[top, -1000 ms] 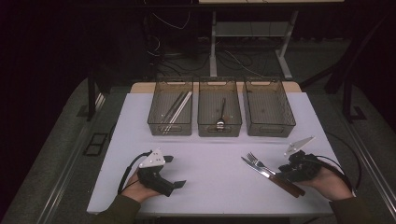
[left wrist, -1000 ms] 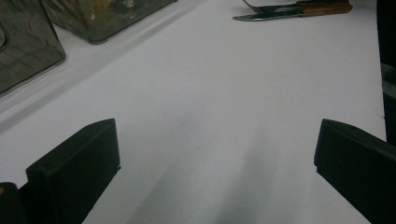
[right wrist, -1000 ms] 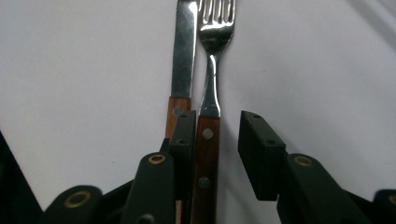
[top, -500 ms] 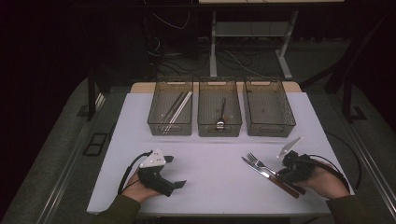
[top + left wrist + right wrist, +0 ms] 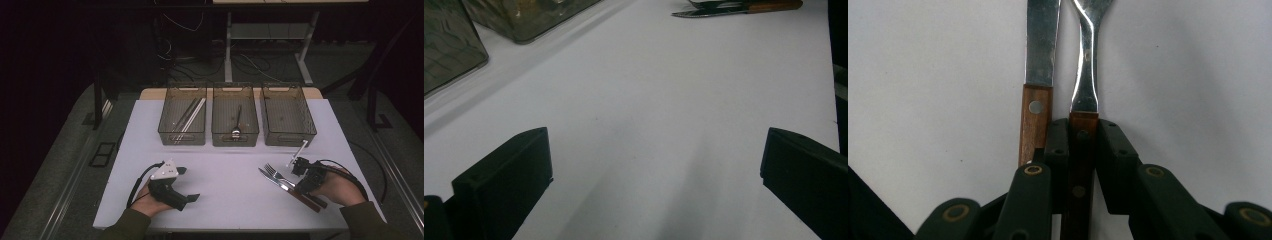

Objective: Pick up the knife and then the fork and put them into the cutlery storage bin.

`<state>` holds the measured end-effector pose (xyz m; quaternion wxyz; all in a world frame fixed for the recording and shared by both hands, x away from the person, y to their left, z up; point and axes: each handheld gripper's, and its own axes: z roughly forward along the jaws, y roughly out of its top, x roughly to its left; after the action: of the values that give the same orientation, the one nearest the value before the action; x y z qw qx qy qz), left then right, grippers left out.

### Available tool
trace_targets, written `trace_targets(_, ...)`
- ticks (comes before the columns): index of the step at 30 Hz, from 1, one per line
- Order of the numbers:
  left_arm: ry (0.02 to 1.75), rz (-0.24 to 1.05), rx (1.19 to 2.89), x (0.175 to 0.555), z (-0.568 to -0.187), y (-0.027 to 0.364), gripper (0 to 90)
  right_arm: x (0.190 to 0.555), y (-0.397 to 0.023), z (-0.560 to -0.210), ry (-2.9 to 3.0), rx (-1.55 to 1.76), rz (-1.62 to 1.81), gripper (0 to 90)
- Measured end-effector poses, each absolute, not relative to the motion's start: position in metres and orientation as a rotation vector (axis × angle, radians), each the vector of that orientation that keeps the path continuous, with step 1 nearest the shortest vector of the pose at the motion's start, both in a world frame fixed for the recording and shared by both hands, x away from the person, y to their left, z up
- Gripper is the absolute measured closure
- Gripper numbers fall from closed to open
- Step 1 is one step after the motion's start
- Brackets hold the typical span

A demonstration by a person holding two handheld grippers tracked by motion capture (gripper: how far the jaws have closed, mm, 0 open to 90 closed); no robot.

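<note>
Jaws of right hand-held gripper (image 5: 1083, 145) just closing, now clamped on fork (image 5: 1084, 90) handle beside knife (image 5: 1038, 75) on desk (image 5: 225, 170); left hand-held gripper (image 5: 654, 165) released, nothing between.

- A white table (image 5: 225, 165) carries everything.
- At 12 o'clock stand three clear bins side by side: left bin (image 5: 182, 117), middle bin (image 5: 235, 117), right bin (image 5: 287, 117).
- At 4 o'clock lie a knife (image 5: 280, 184) and a fork (image 5: 274, 171) (wooden handles, touching).
</note>
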<state>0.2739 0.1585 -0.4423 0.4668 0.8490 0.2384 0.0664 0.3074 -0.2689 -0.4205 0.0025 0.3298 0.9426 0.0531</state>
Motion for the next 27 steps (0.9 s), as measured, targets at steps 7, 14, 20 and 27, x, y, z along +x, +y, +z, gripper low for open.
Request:
trace_targets(7,0.585,0.161,2.083,0.274,-0.442,0.158,0.0,0.308,-0.269,-0.420,2.956,1.047,0.168,77.8)
trace_targets(14,0.586,0.160,2.078,0.275,-0.442,0.158,0.0,0.310,-0.277,-0.419,2.910,1.108,0.295,77.7)
trace_targets(20,0.586,0.160,2.075,0.275,-0.442,0.158,0.0,0.311,-0.286,-0.415,2.841,1.129,0.441,77.7)
trace_targets(27,0.586,0.161,2.072,0.275,-0.442,0.158,0.0,0.312,-0.303,-0.407,2.727,1.180,0.671,77.7)
